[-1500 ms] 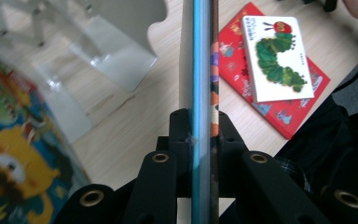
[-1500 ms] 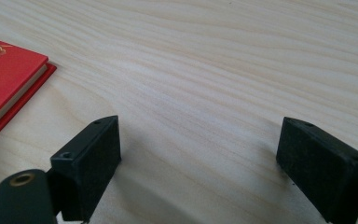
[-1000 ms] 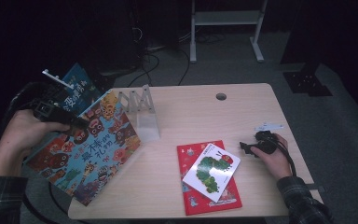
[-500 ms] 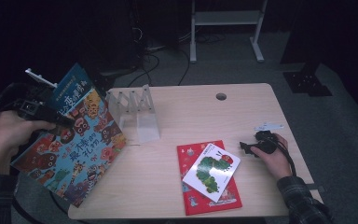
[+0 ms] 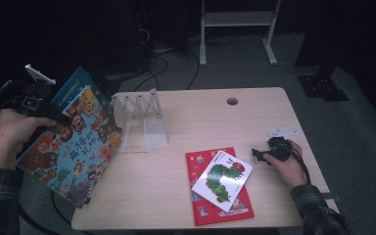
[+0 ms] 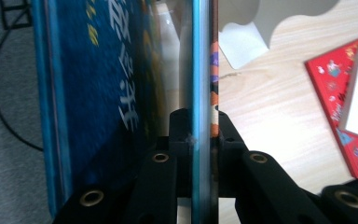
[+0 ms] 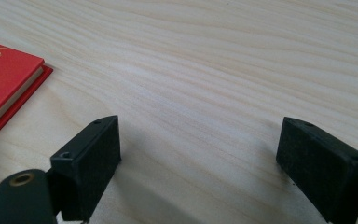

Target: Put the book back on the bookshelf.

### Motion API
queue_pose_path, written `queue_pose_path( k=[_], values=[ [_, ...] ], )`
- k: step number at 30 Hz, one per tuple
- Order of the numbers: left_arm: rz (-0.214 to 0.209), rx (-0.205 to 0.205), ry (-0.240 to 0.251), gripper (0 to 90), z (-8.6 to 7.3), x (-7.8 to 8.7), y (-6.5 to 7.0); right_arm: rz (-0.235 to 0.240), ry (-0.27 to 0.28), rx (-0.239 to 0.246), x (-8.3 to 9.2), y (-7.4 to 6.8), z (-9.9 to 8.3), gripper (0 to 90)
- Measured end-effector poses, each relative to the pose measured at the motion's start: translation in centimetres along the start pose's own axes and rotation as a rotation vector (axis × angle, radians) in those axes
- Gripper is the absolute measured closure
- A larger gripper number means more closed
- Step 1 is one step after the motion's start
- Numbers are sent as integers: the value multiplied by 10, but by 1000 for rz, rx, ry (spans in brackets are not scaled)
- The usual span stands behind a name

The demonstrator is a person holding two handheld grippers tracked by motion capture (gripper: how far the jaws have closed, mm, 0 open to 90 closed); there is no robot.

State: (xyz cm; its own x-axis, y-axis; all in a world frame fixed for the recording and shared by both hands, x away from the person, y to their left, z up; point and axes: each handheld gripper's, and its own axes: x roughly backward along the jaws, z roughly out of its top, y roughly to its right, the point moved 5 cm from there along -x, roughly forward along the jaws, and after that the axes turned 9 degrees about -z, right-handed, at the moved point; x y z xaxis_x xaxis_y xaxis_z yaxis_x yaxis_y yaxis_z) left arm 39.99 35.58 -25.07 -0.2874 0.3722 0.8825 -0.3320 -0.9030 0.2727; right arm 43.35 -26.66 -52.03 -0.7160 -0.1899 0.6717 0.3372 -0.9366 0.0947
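Left hand-held gripper (image 6: 200, 135): clamped on the edge of two picture books (image 5: 73, 142), held tilted off the counter's left edge
Right hand-held gripper (image 7: 198, 168): jaws apart, resting low on the counter (image 5: 274, 117)
Nearby: clear rack (image 5: 139, 115), red book (image 5: 218, 188)

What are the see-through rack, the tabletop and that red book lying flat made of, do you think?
The see-through wavy-topped book rack looks like clear acrylic: glossy, with the table showing through it. The pale table seems wood or wood-look laminate, matt, with fine grain lines close up. The red book appears to be glossy hardback card: stiff covers overhang the page block.
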Motion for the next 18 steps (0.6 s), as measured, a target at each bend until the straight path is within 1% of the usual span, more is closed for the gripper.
queue_pose_path(
  k=[2,7,13,16,18],
  values=[
    [11,7,7,806,5,-1,1,0,0,0,0,0,0,126],
    [9,25,13,806,17,-6,1,0,0,0,0,0,0,126],
    [31,52,34,806,34,-18,-2,0,0,0,0,0,0,126],
    [39,64,34,806,41,-22,-2,0,0,0,0,0,0,126],
    [51,66,30,806,46,-24,-3,0,0,-1,0,0,0,127]
  ],
)
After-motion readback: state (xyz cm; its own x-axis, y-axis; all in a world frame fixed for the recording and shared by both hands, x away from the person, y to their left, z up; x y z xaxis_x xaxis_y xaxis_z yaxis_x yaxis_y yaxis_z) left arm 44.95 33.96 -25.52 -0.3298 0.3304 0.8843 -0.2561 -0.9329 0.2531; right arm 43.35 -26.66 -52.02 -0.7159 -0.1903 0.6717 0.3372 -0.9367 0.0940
